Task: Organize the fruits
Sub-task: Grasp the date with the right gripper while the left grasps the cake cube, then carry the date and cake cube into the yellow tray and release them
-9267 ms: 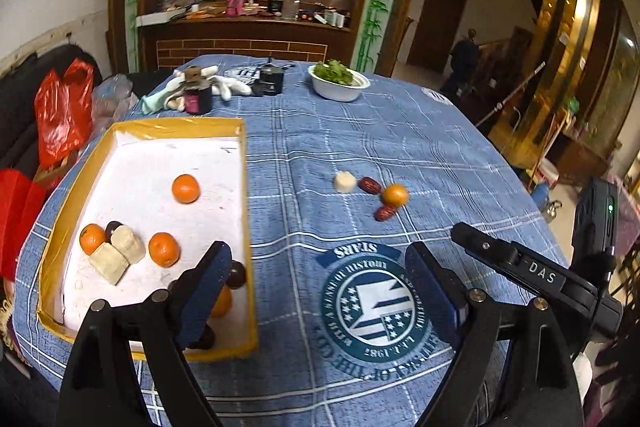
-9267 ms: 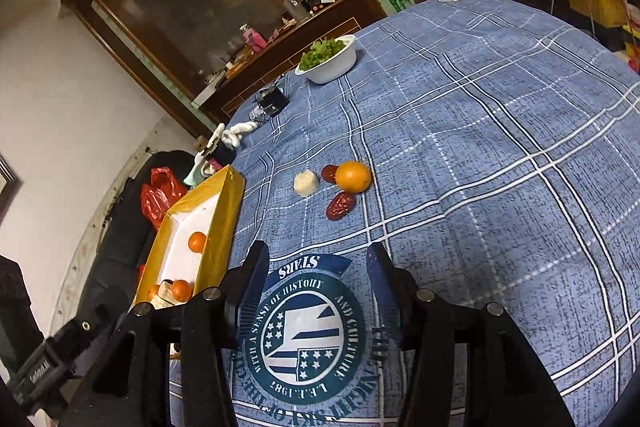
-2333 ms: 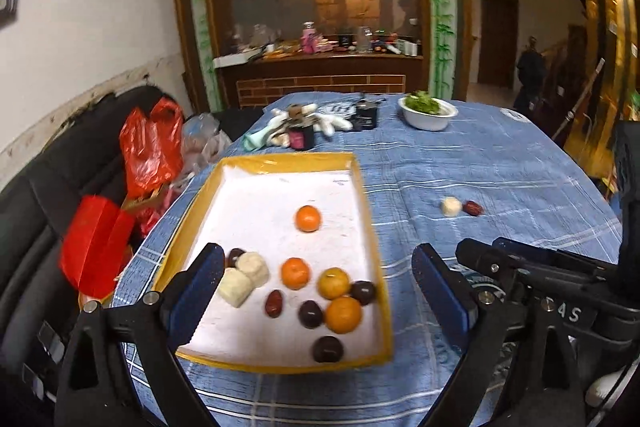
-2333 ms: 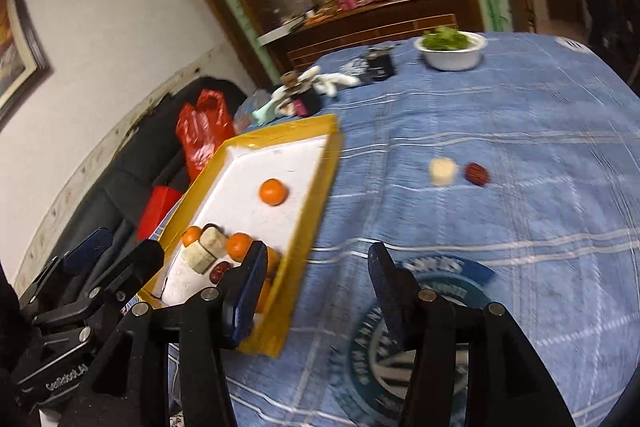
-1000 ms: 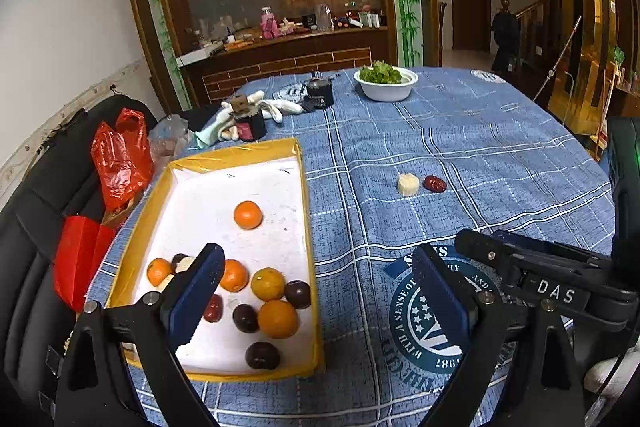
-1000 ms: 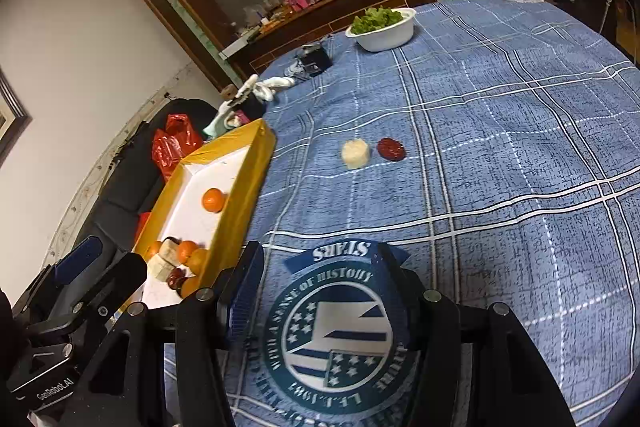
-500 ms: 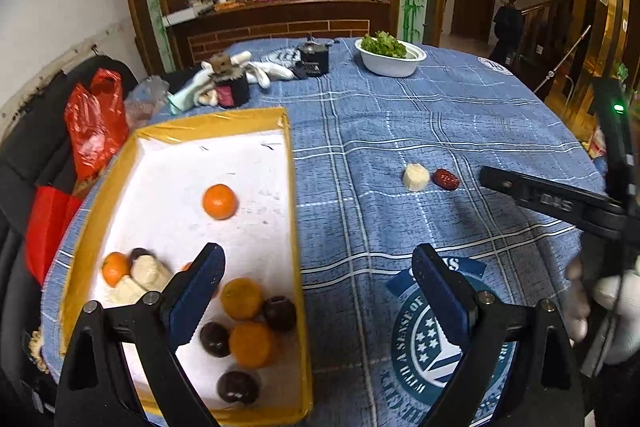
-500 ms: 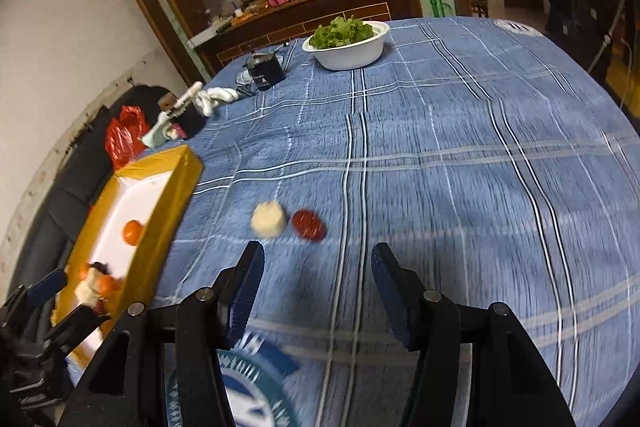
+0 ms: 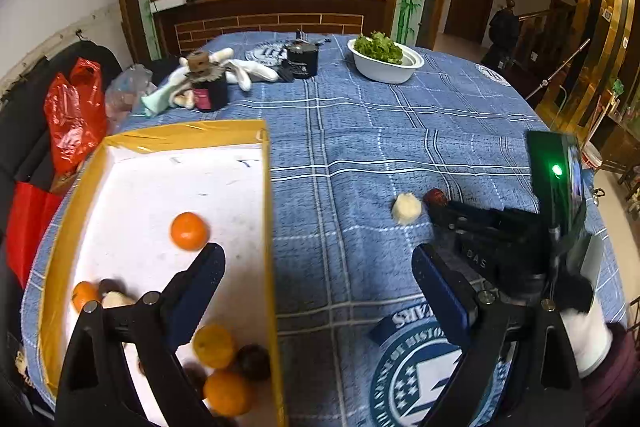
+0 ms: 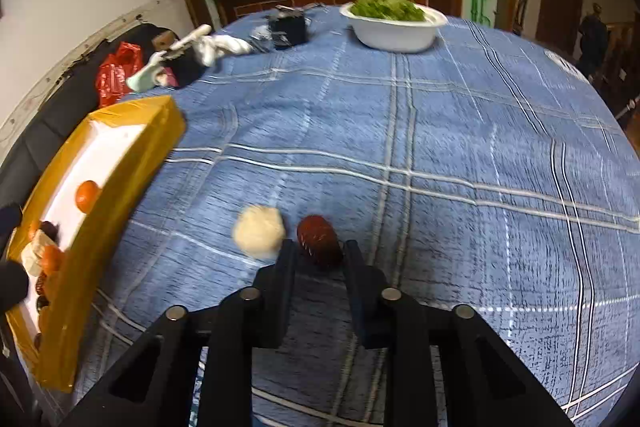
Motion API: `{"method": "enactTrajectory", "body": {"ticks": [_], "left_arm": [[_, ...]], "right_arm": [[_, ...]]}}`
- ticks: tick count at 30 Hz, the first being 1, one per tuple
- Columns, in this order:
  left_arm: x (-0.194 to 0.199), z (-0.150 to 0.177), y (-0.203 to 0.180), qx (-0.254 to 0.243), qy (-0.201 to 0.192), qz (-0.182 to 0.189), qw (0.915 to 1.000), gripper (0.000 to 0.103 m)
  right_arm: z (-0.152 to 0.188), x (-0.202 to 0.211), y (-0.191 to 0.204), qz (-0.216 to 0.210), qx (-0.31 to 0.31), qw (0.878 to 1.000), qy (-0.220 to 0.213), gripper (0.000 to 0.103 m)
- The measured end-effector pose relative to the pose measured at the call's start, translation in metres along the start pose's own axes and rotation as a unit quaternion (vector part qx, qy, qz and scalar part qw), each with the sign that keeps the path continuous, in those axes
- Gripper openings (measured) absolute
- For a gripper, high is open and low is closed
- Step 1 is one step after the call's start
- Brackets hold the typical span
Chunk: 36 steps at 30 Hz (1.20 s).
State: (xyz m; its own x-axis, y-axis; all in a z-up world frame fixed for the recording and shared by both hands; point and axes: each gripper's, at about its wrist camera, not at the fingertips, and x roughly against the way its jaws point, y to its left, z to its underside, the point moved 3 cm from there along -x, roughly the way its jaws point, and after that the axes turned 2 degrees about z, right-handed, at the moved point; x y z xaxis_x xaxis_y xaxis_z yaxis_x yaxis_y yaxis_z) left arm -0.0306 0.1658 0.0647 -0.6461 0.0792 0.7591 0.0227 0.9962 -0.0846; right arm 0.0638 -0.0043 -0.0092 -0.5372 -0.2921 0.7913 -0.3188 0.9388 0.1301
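Bench (image 10: 480,147) carried a blue plaid cloth with a round crest print at the near edge. Yellow-walled tray (image 9: 264,211) with a white floor sat on the left side of the bench; it held several oranges (image 9: 189,231), some dark round fruits (image 9: 254,363) and pale chunks, mostly bunched at the near end, one orange alone toward the middle. White bowl of greens (image 10: 394,27) stood at the far side of the bench, a dark jar (image 9: 303,58) and white gloves (image 9: 248,71) to its left. Red plastic bag (image 9: 72,119) lay off the bench's left edge.

Left tongs (image 9: 316,273) were spread wide with nothing between them, hanging over the tray's right wall and the bare cloth.

Right tongs (image 10: 318,251) had just been closing and were pinching a red date (image 10: 320,239) between their tips, out on the cloth well right of the tray. The left wrist view showed the same tongs reaching in from the right with the date at their tips.

A pale round chunk (image 10: 259,231) lay just left of the date, near the left fingertip; contact could not be told.
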Motion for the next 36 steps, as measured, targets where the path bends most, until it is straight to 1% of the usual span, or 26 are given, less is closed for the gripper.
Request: {"method": "enactTrajectory", "body": {"ticks": [2,3,8,10,13,15,18,19,20,21,22,23,24,25,27,30,32,36], "left_arm": [[-0.008,-0.005,-0.007,0.001,0.008,0.010,0.9999,0.094],[-0.013,-0.008,-0.012,0.000,0.014,0.013,0.9998,0.094],[-0.041,-0.017,-0.037,-0.008,0.041,0.027,0.9988,0.094],[-0.058,-0.020,-0.049,-0.016,0.050,0.022,0.9984,0.094],[-0.089,-0.022,-0.061,-0.038,0.067,-0.007,0.9970,0.094],[-0.100,-0.021,-0.063,-0.043,0.071,-0.019,0.9963,0.094],[-0.108,-0.021,-0.065,-0.046,0.063,-0.017,0.9968,0.093],[-0.111,-0.020,-0.067,-0.051,0.063,-0.014,0.9966,0.091],[-0.115,-0.020,-0.069,-0.056,0.067,-0.013,0.9962,0.081],[-0.120,-0.019,-0.072,-0.063,0.075,-0.013,0.9952,0.063],[-0.124,-0.016,-0.074,-0.070,0.081,-0.017,0.9941,0.057],[-0.124,-0.016,-0.077,-0.075,0.074,-0.011,0.9944,0.046],[-0.123,-0.015,-0.079,-0.075,0.076,-0.003,0.9943,0.031],[-0.123,-0.015,-0.082,-0.075,0.077,0.006,0.9942,0.027],[-0.119,-0.013,-0.085,-0.076,0.074,0.003,0.9944,0.027],[-0.105,-0.010,-0.081,-0.062,0.068,0.024,0.9955,0.027],[-0.089,-0.010,-0.074,-0.045,0.054,0.037,0.9968,0.027],[-0.045,-0.008,-0.049,-0.013,0.019,0.051,0.9984,0.027]], "right_arm": [[0.002,0.003,-0.010,-0.018,-0.024,1.000,-0.007,0.017],[0.003,0.007,-0.018,-0.022,-0.046,0.999,-0.010,0.017],[0.011,0.029,-0.041,-0.037,-0.102,0.994,-0.033,0.017],[0.016,0.039,-0.048,-0.044,-0.118,0.991,-0.043,0.017],[0.019,0.046,-0.054,-0.053,-0.130,0.989,-0.053,0.018],[0.021,0.046,-0.055,-0.056,-0.132,0.988,-0.054,0.018],[0.022,0.045,-0.054,-0.060,-0.133,0.988,-0.054,0.018],[0.021,0.045,-0.054,-0.061,-0.132,0.988,-0.055,0.018],[0.021,0.045,-0.054,-0.061,-0.132,0.988,-0.056,0.018],[0.021,0.046,-0.054,-0.061,-0.131,0.988,-0.058,0.018],[0.020,0.047,-0.053,-0.060,-0.130,0.988,-0.060,0.018],[0.021,0.046,-0.053,-0.059,-0.130,0.988,-0.061,0.018],[0.021,0.047,-0.054,-0.056,-0.130,0.988,-0.062,0.018],[0.021,0.047,-0.055,-0.053,-0.131,0.988,-0.062,0.018],[0.022,0.045,-0.057,-0.049,-0.135,0.988,-0.061,0.018],[0.023,0.046,-0.061,-0.046,-0.139,0.987,-0.061,0.018],[0.022,0.048,-0.061,-0.044,-0.139,0.987,-0.067,0.018],[0.022,0.051,-0.057,-0.044,-0.131,0.988,-0.076,0.018]]}}
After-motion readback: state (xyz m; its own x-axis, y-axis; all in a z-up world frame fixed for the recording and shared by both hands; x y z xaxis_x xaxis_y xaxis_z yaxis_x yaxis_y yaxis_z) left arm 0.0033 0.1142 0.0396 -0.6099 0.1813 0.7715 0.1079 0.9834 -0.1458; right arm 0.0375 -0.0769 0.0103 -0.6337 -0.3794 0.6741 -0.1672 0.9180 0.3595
